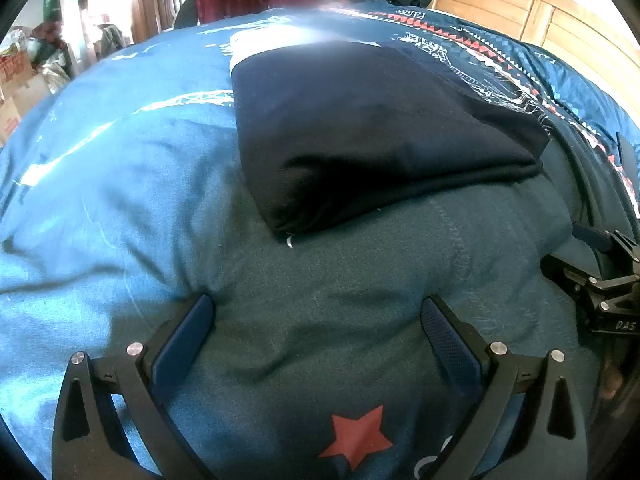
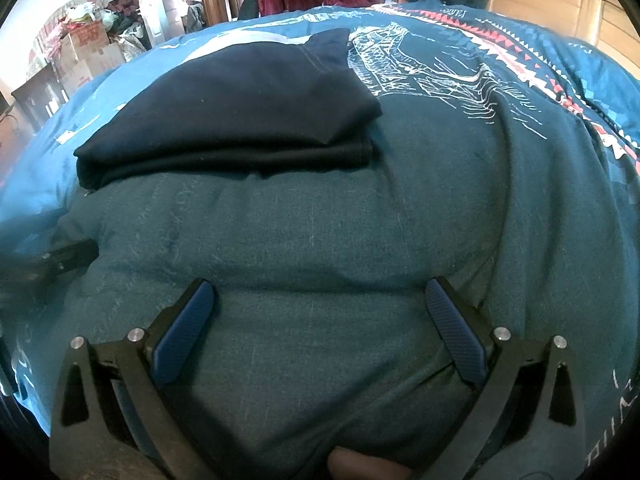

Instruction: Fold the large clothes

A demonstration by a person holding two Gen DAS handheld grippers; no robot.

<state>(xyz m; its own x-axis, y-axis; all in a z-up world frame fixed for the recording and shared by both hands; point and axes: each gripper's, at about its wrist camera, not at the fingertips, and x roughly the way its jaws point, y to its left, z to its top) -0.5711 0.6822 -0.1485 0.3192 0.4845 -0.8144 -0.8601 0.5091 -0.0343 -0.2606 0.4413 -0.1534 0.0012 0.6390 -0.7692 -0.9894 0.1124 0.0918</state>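
We see the dark navy garment folded into a flat, layered rectangle on the blue bedspread. It lies at twelve o'clock from our left gripper and eleven o'clock from our right gripper; both are spread wide, holding nothing.

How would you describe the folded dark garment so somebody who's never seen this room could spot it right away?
Start at the bed, covered by a blue quilt printed with white line drawings and a red-and-white zigzag band. The folded garment lies on top of it, ahead of both open grippers. It is a plain, very dark navy stack of flat layers, the only unpatterned piece on the quilt.
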